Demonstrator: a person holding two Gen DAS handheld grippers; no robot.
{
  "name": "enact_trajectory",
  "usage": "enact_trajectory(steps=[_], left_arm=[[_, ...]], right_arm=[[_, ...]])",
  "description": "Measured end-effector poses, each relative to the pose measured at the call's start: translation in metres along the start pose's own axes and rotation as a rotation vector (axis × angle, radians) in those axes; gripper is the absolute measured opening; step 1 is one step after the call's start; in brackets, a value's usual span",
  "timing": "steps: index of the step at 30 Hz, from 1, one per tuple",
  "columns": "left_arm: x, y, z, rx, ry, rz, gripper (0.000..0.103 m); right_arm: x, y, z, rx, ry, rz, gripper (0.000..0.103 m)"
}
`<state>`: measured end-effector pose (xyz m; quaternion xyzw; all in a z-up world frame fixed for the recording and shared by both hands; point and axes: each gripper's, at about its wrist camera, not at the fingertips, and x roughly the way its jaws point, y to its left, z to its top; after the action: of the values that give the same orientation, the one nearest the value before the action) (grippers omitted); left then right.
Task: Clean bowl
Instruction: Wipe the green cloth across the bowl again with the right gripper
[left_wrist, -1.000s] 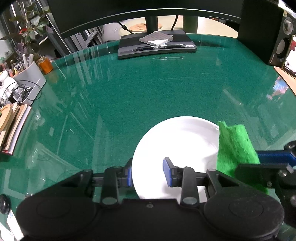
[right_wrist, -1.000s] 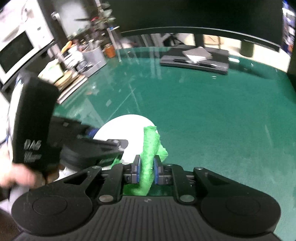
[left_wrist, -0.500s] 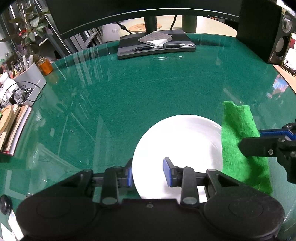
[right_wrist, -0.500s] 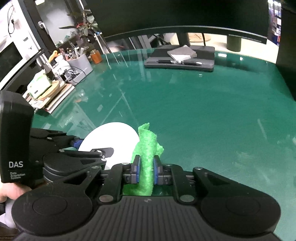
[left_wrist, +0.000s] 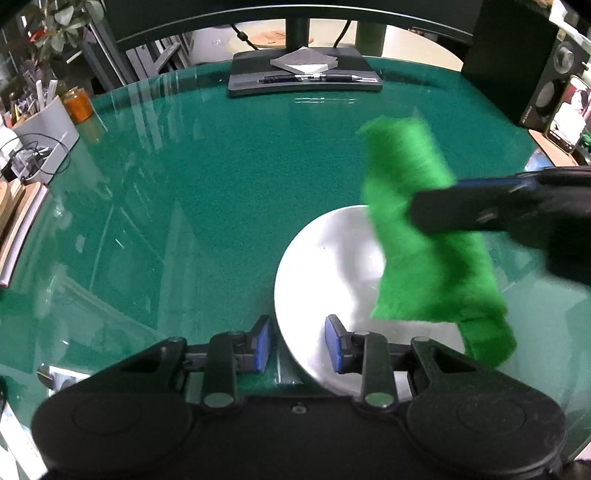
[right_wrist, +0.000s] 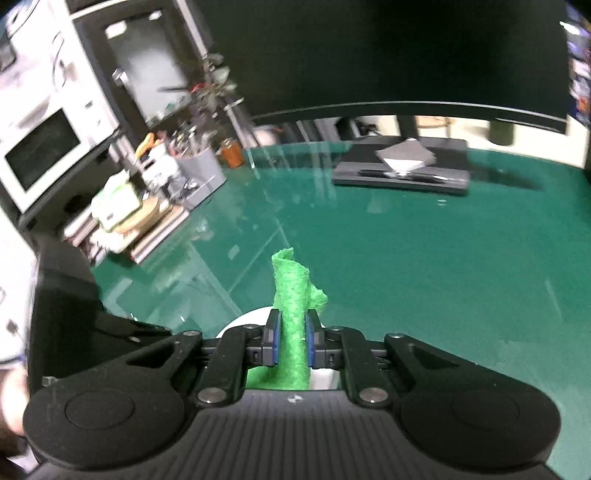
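Note:
A white bowl (left_wrist: 332, 266) sits on the green table near me. My left gripper (left_wrist: 298, 349) straddles its near rim, one finger outside and one inside, with a gap to the rim on each side. My right gripper (right_wrist: 291, 343) is shut on a green cloth (right_wrist: 293, 325). In the left wrist view the green cloth (left_wrist: 424, 236) hangs in the air over the bowl's right half, held from the right by the right gripper (left_wrist: 436, 218). Only a sliver of the bowl (right_wrist: 243, 321) shows in the right wrist view.
A dark monitor stand (left_wrist: 304, 75) with a pen and a notepad is at the table's far edge. A grey organizer (left_wrist: 44, 125) and an orange jar (left_wrist: 77, 105) stand at the far left, a speaker (left_wrist: 532, 66) at the far right. Books (left_wrist: 18, 221) lie at the left edge.
My right gripper has lifted the green cloth from the table beside the bowl and moved it left, over the bowl's right half. My left gripper has stayed at the bowl's rim.

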<state>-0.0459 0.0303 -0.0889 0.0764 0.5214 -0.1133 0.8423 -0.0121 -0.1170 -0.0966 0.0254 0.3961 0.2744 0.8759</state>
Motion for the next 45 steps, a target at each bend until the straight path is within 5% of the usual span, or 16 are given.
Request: enact_trajectory(steps=[6,19,26,35,45], left_arm=[[0.002,0.008,0.002,0.005,-0.004,-0.005,0.032],[0.01,0.003,0.01,0.003,-0.021,-0.025,0.032],[0.012,0.009,0.011,-0.015,-0.021,-0.048,0.032],[0.016,0.011,0.016,-0.026,-0.011,-0.051,0.032],[0.018,0.01,0.019,-0.025,-0.006,-0.039,0.032]], right_arm=[[0.023,0.007,-0.001,-0.067,0.049,-0.007,0.013],[0.016,0.003,0.02,0.052,-0.084,-0.046,0.013],[0.051,0.024,0.016,-0.058,-0.027,-0.008,0.013],[0.058,0.025,0.025,-0.044,0.027,-0.113,0.013],[0.06,0.026,0.025,-0.013,0.044,-0.121,0.013]])
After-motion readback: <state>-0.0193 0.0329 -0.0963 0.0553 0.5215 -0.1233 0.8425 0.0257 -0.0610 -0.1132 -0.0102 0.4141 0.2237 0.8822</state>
